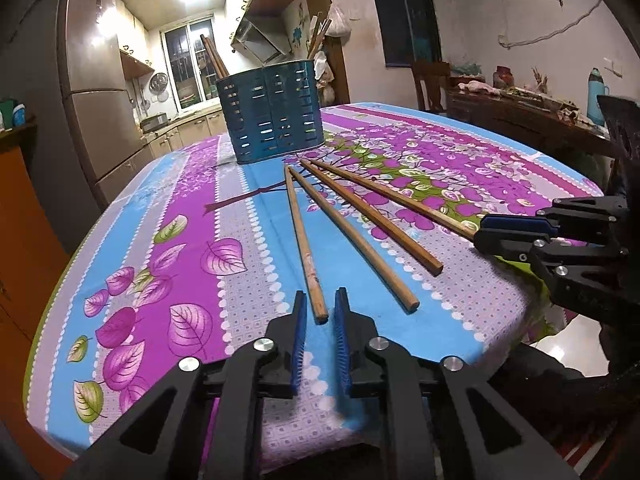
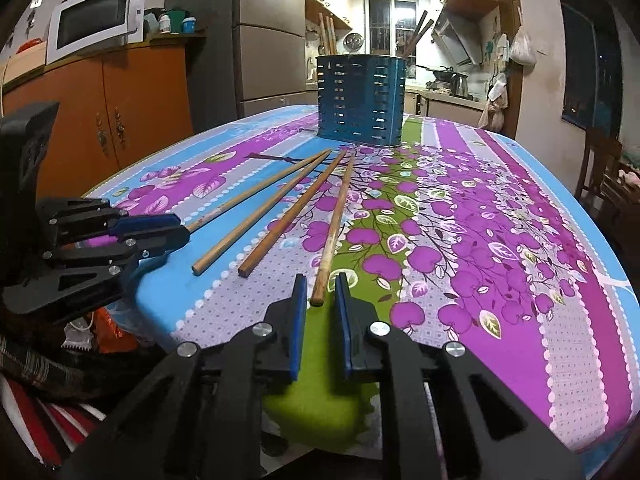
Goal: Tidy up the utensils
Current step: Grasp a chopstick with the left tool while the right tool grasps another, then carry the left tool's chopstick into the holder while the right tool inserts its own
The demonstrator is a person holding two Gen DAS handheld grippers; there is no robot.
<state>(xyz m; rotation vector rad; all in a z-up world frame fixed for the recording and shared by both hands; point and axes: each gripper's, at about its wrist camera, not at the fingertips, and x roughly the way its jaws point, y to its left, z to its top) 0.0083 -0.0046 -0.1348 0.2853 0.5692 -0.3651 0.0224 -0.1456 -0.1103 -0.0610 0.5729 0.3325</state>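
Several wooden chopsticks lie fanned on the flowered tablecloth in front of a blue slotted utensil holder (image 1: 271,111), which also shows in the right wrist view (image 2: 361,100) with chopsticks standing in it. My left gripper (image 1: 320,300) is open, its jaws either side of the near end of the leftmost chopstick (image 1: 302,236). My right gripper (image 2: 320,286) is open, its jaws either side of the near end of the rightmost chopstick (image 2: 334,228). Each gripper shows in the other's view: the right one (image 1: 482,230), the left one (image 2: 184,232).
The table's front edge runs just under both grippers. An orange cabinet (image 2: 120,104) with a microwave (image 2: 94,18) stands to the left, a fridge behind it. A wooden chair and a cluttered sideboard (image 1: 520,108) stand to the right.
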